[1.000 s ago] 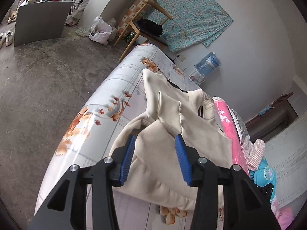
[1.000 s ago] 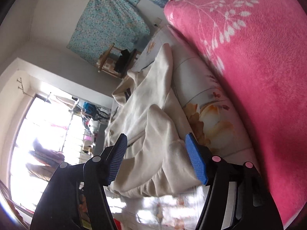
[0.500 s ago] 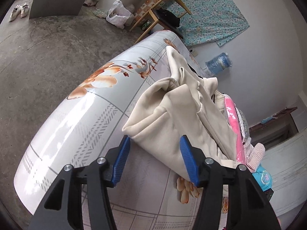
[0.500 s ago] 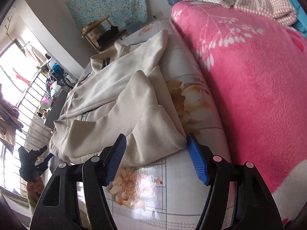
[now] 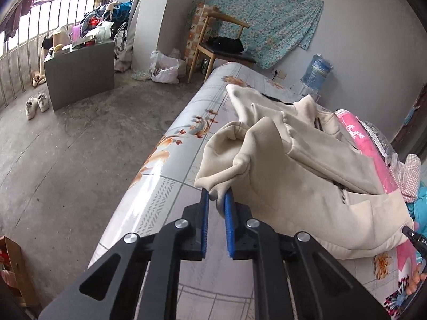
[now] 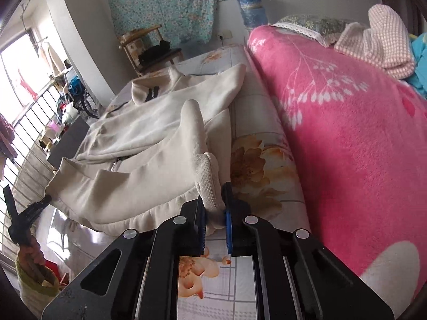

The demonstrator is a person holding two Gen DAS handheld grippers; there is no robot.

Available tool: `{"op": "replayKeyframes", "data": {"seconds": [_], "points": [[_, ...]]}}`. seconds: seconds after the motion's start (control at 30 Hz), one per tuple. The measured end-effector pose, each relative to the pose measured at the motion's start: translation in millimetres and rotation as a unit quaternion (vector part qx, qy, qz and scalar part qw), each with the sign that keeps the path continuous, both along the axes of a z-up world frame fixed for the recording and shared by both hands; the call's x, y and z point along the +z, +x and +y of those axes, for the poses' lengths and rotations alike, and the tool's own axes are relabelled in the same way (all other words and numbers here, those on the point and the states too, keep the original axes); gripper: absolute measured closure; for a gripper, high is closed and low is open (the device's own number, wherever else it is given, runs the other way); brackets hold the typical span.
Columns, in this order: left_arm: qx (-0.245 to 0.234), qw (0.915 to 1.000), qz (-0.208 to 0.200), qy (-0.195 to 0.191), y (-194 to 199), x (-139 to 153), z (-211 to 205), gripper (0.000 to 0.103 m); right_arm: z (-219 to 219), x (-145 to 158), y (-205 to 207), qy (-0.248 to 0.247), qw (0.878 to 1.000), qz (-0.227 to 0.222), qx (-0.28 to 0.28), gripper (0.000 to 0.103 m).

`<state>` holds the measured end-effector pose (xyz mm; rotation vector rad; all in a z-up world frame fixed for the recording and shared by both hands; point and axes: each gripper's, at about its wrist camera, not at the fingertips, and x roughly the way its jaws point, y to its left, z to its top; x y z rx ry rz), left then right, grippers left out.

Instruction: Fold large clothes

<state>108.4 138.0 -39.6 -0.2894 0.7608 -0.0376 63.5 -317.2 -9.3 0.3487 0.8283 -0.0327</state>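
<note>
our left gripper pinches the cream jacket hem, our right gripper its ribbed cuff; it lies on the bed, soft, bulky, likely sagging unless we hold edges.

The right gripper pinches the ribbed cuff of a cream zip-up fleece jacket between its blue-padded jaws. The jacket sprawls leftward and far across a glossy flower-printed bed sheet. A fluffy pink blanket fills the right side (a checked cloth lies at its far end).
</note>
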Motion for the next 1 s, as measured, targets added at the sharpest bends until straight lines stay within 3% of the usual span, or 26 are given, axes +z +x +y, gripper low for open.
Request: {"op": "replayKeyframes", "data": {"seconds": [0.13,0.2,0.27,0.3,0.4,0.47,0.57,0.63,0.73,0.87,1.0], "points": [[-0.034,0.9994,0.003,-0.002,-30,21,13,0.093,2,19,-21,0.011,1.0,0.0,0.018,0.094],[-0.044,0.9986,0.025,-0.017,-40,15,25,0.093,-3,12,-31,0.034,0.999,0.017,0.025,0.092],[-0.049,0.9962,0.056,-0.046,-46,-2,39,0.086,-8,-4,-37,0.045,0.997,0.046,0.031,0.084],[-0.045,0.9947,0.071,-0.059,-49,-12,45,0.085,-10,-14,-37,0.034,0.997,0.067,0.019,0.074],[0.013,0.9963,0.079,-0.03,-61,-22,69,0.085,-19,-28,-40,-0.016,0.992,0.117,-0.032,0.042],[0.034,0.9966,0.061,-0.044,-69,-16,86,0.085,-24,-21,-45,-0.002,0.993,0.106,-0.047,0.042],[0.026,0.9987,0.024,-0.038,-73,-1,87,0.084,-15,2,-45,-0.051,0.994,0.081,-0.06,0.041],[-0.011,0.9989,0.01,-0.044,-68,8,73,0.078,0,16,-40,-0.069,0.995,0.061,-0.049,0.041],[-0.096,0.993,0.002,-0.068,-59,12,35,0.059,37,28,-25,-0.048,0.998,0.035,0.014,0.037],[-0.163,0.9856,0.022,-0.04,-35,1,-32,0.053,90,11,3,0.016,0.992,0.046,0.119,0.036],[-0.151,0.9853,0.02,0.077,-19,-20,-75,0.053,139,-11,27,0.019,0.982,0.068,0.173,0.036]]}}
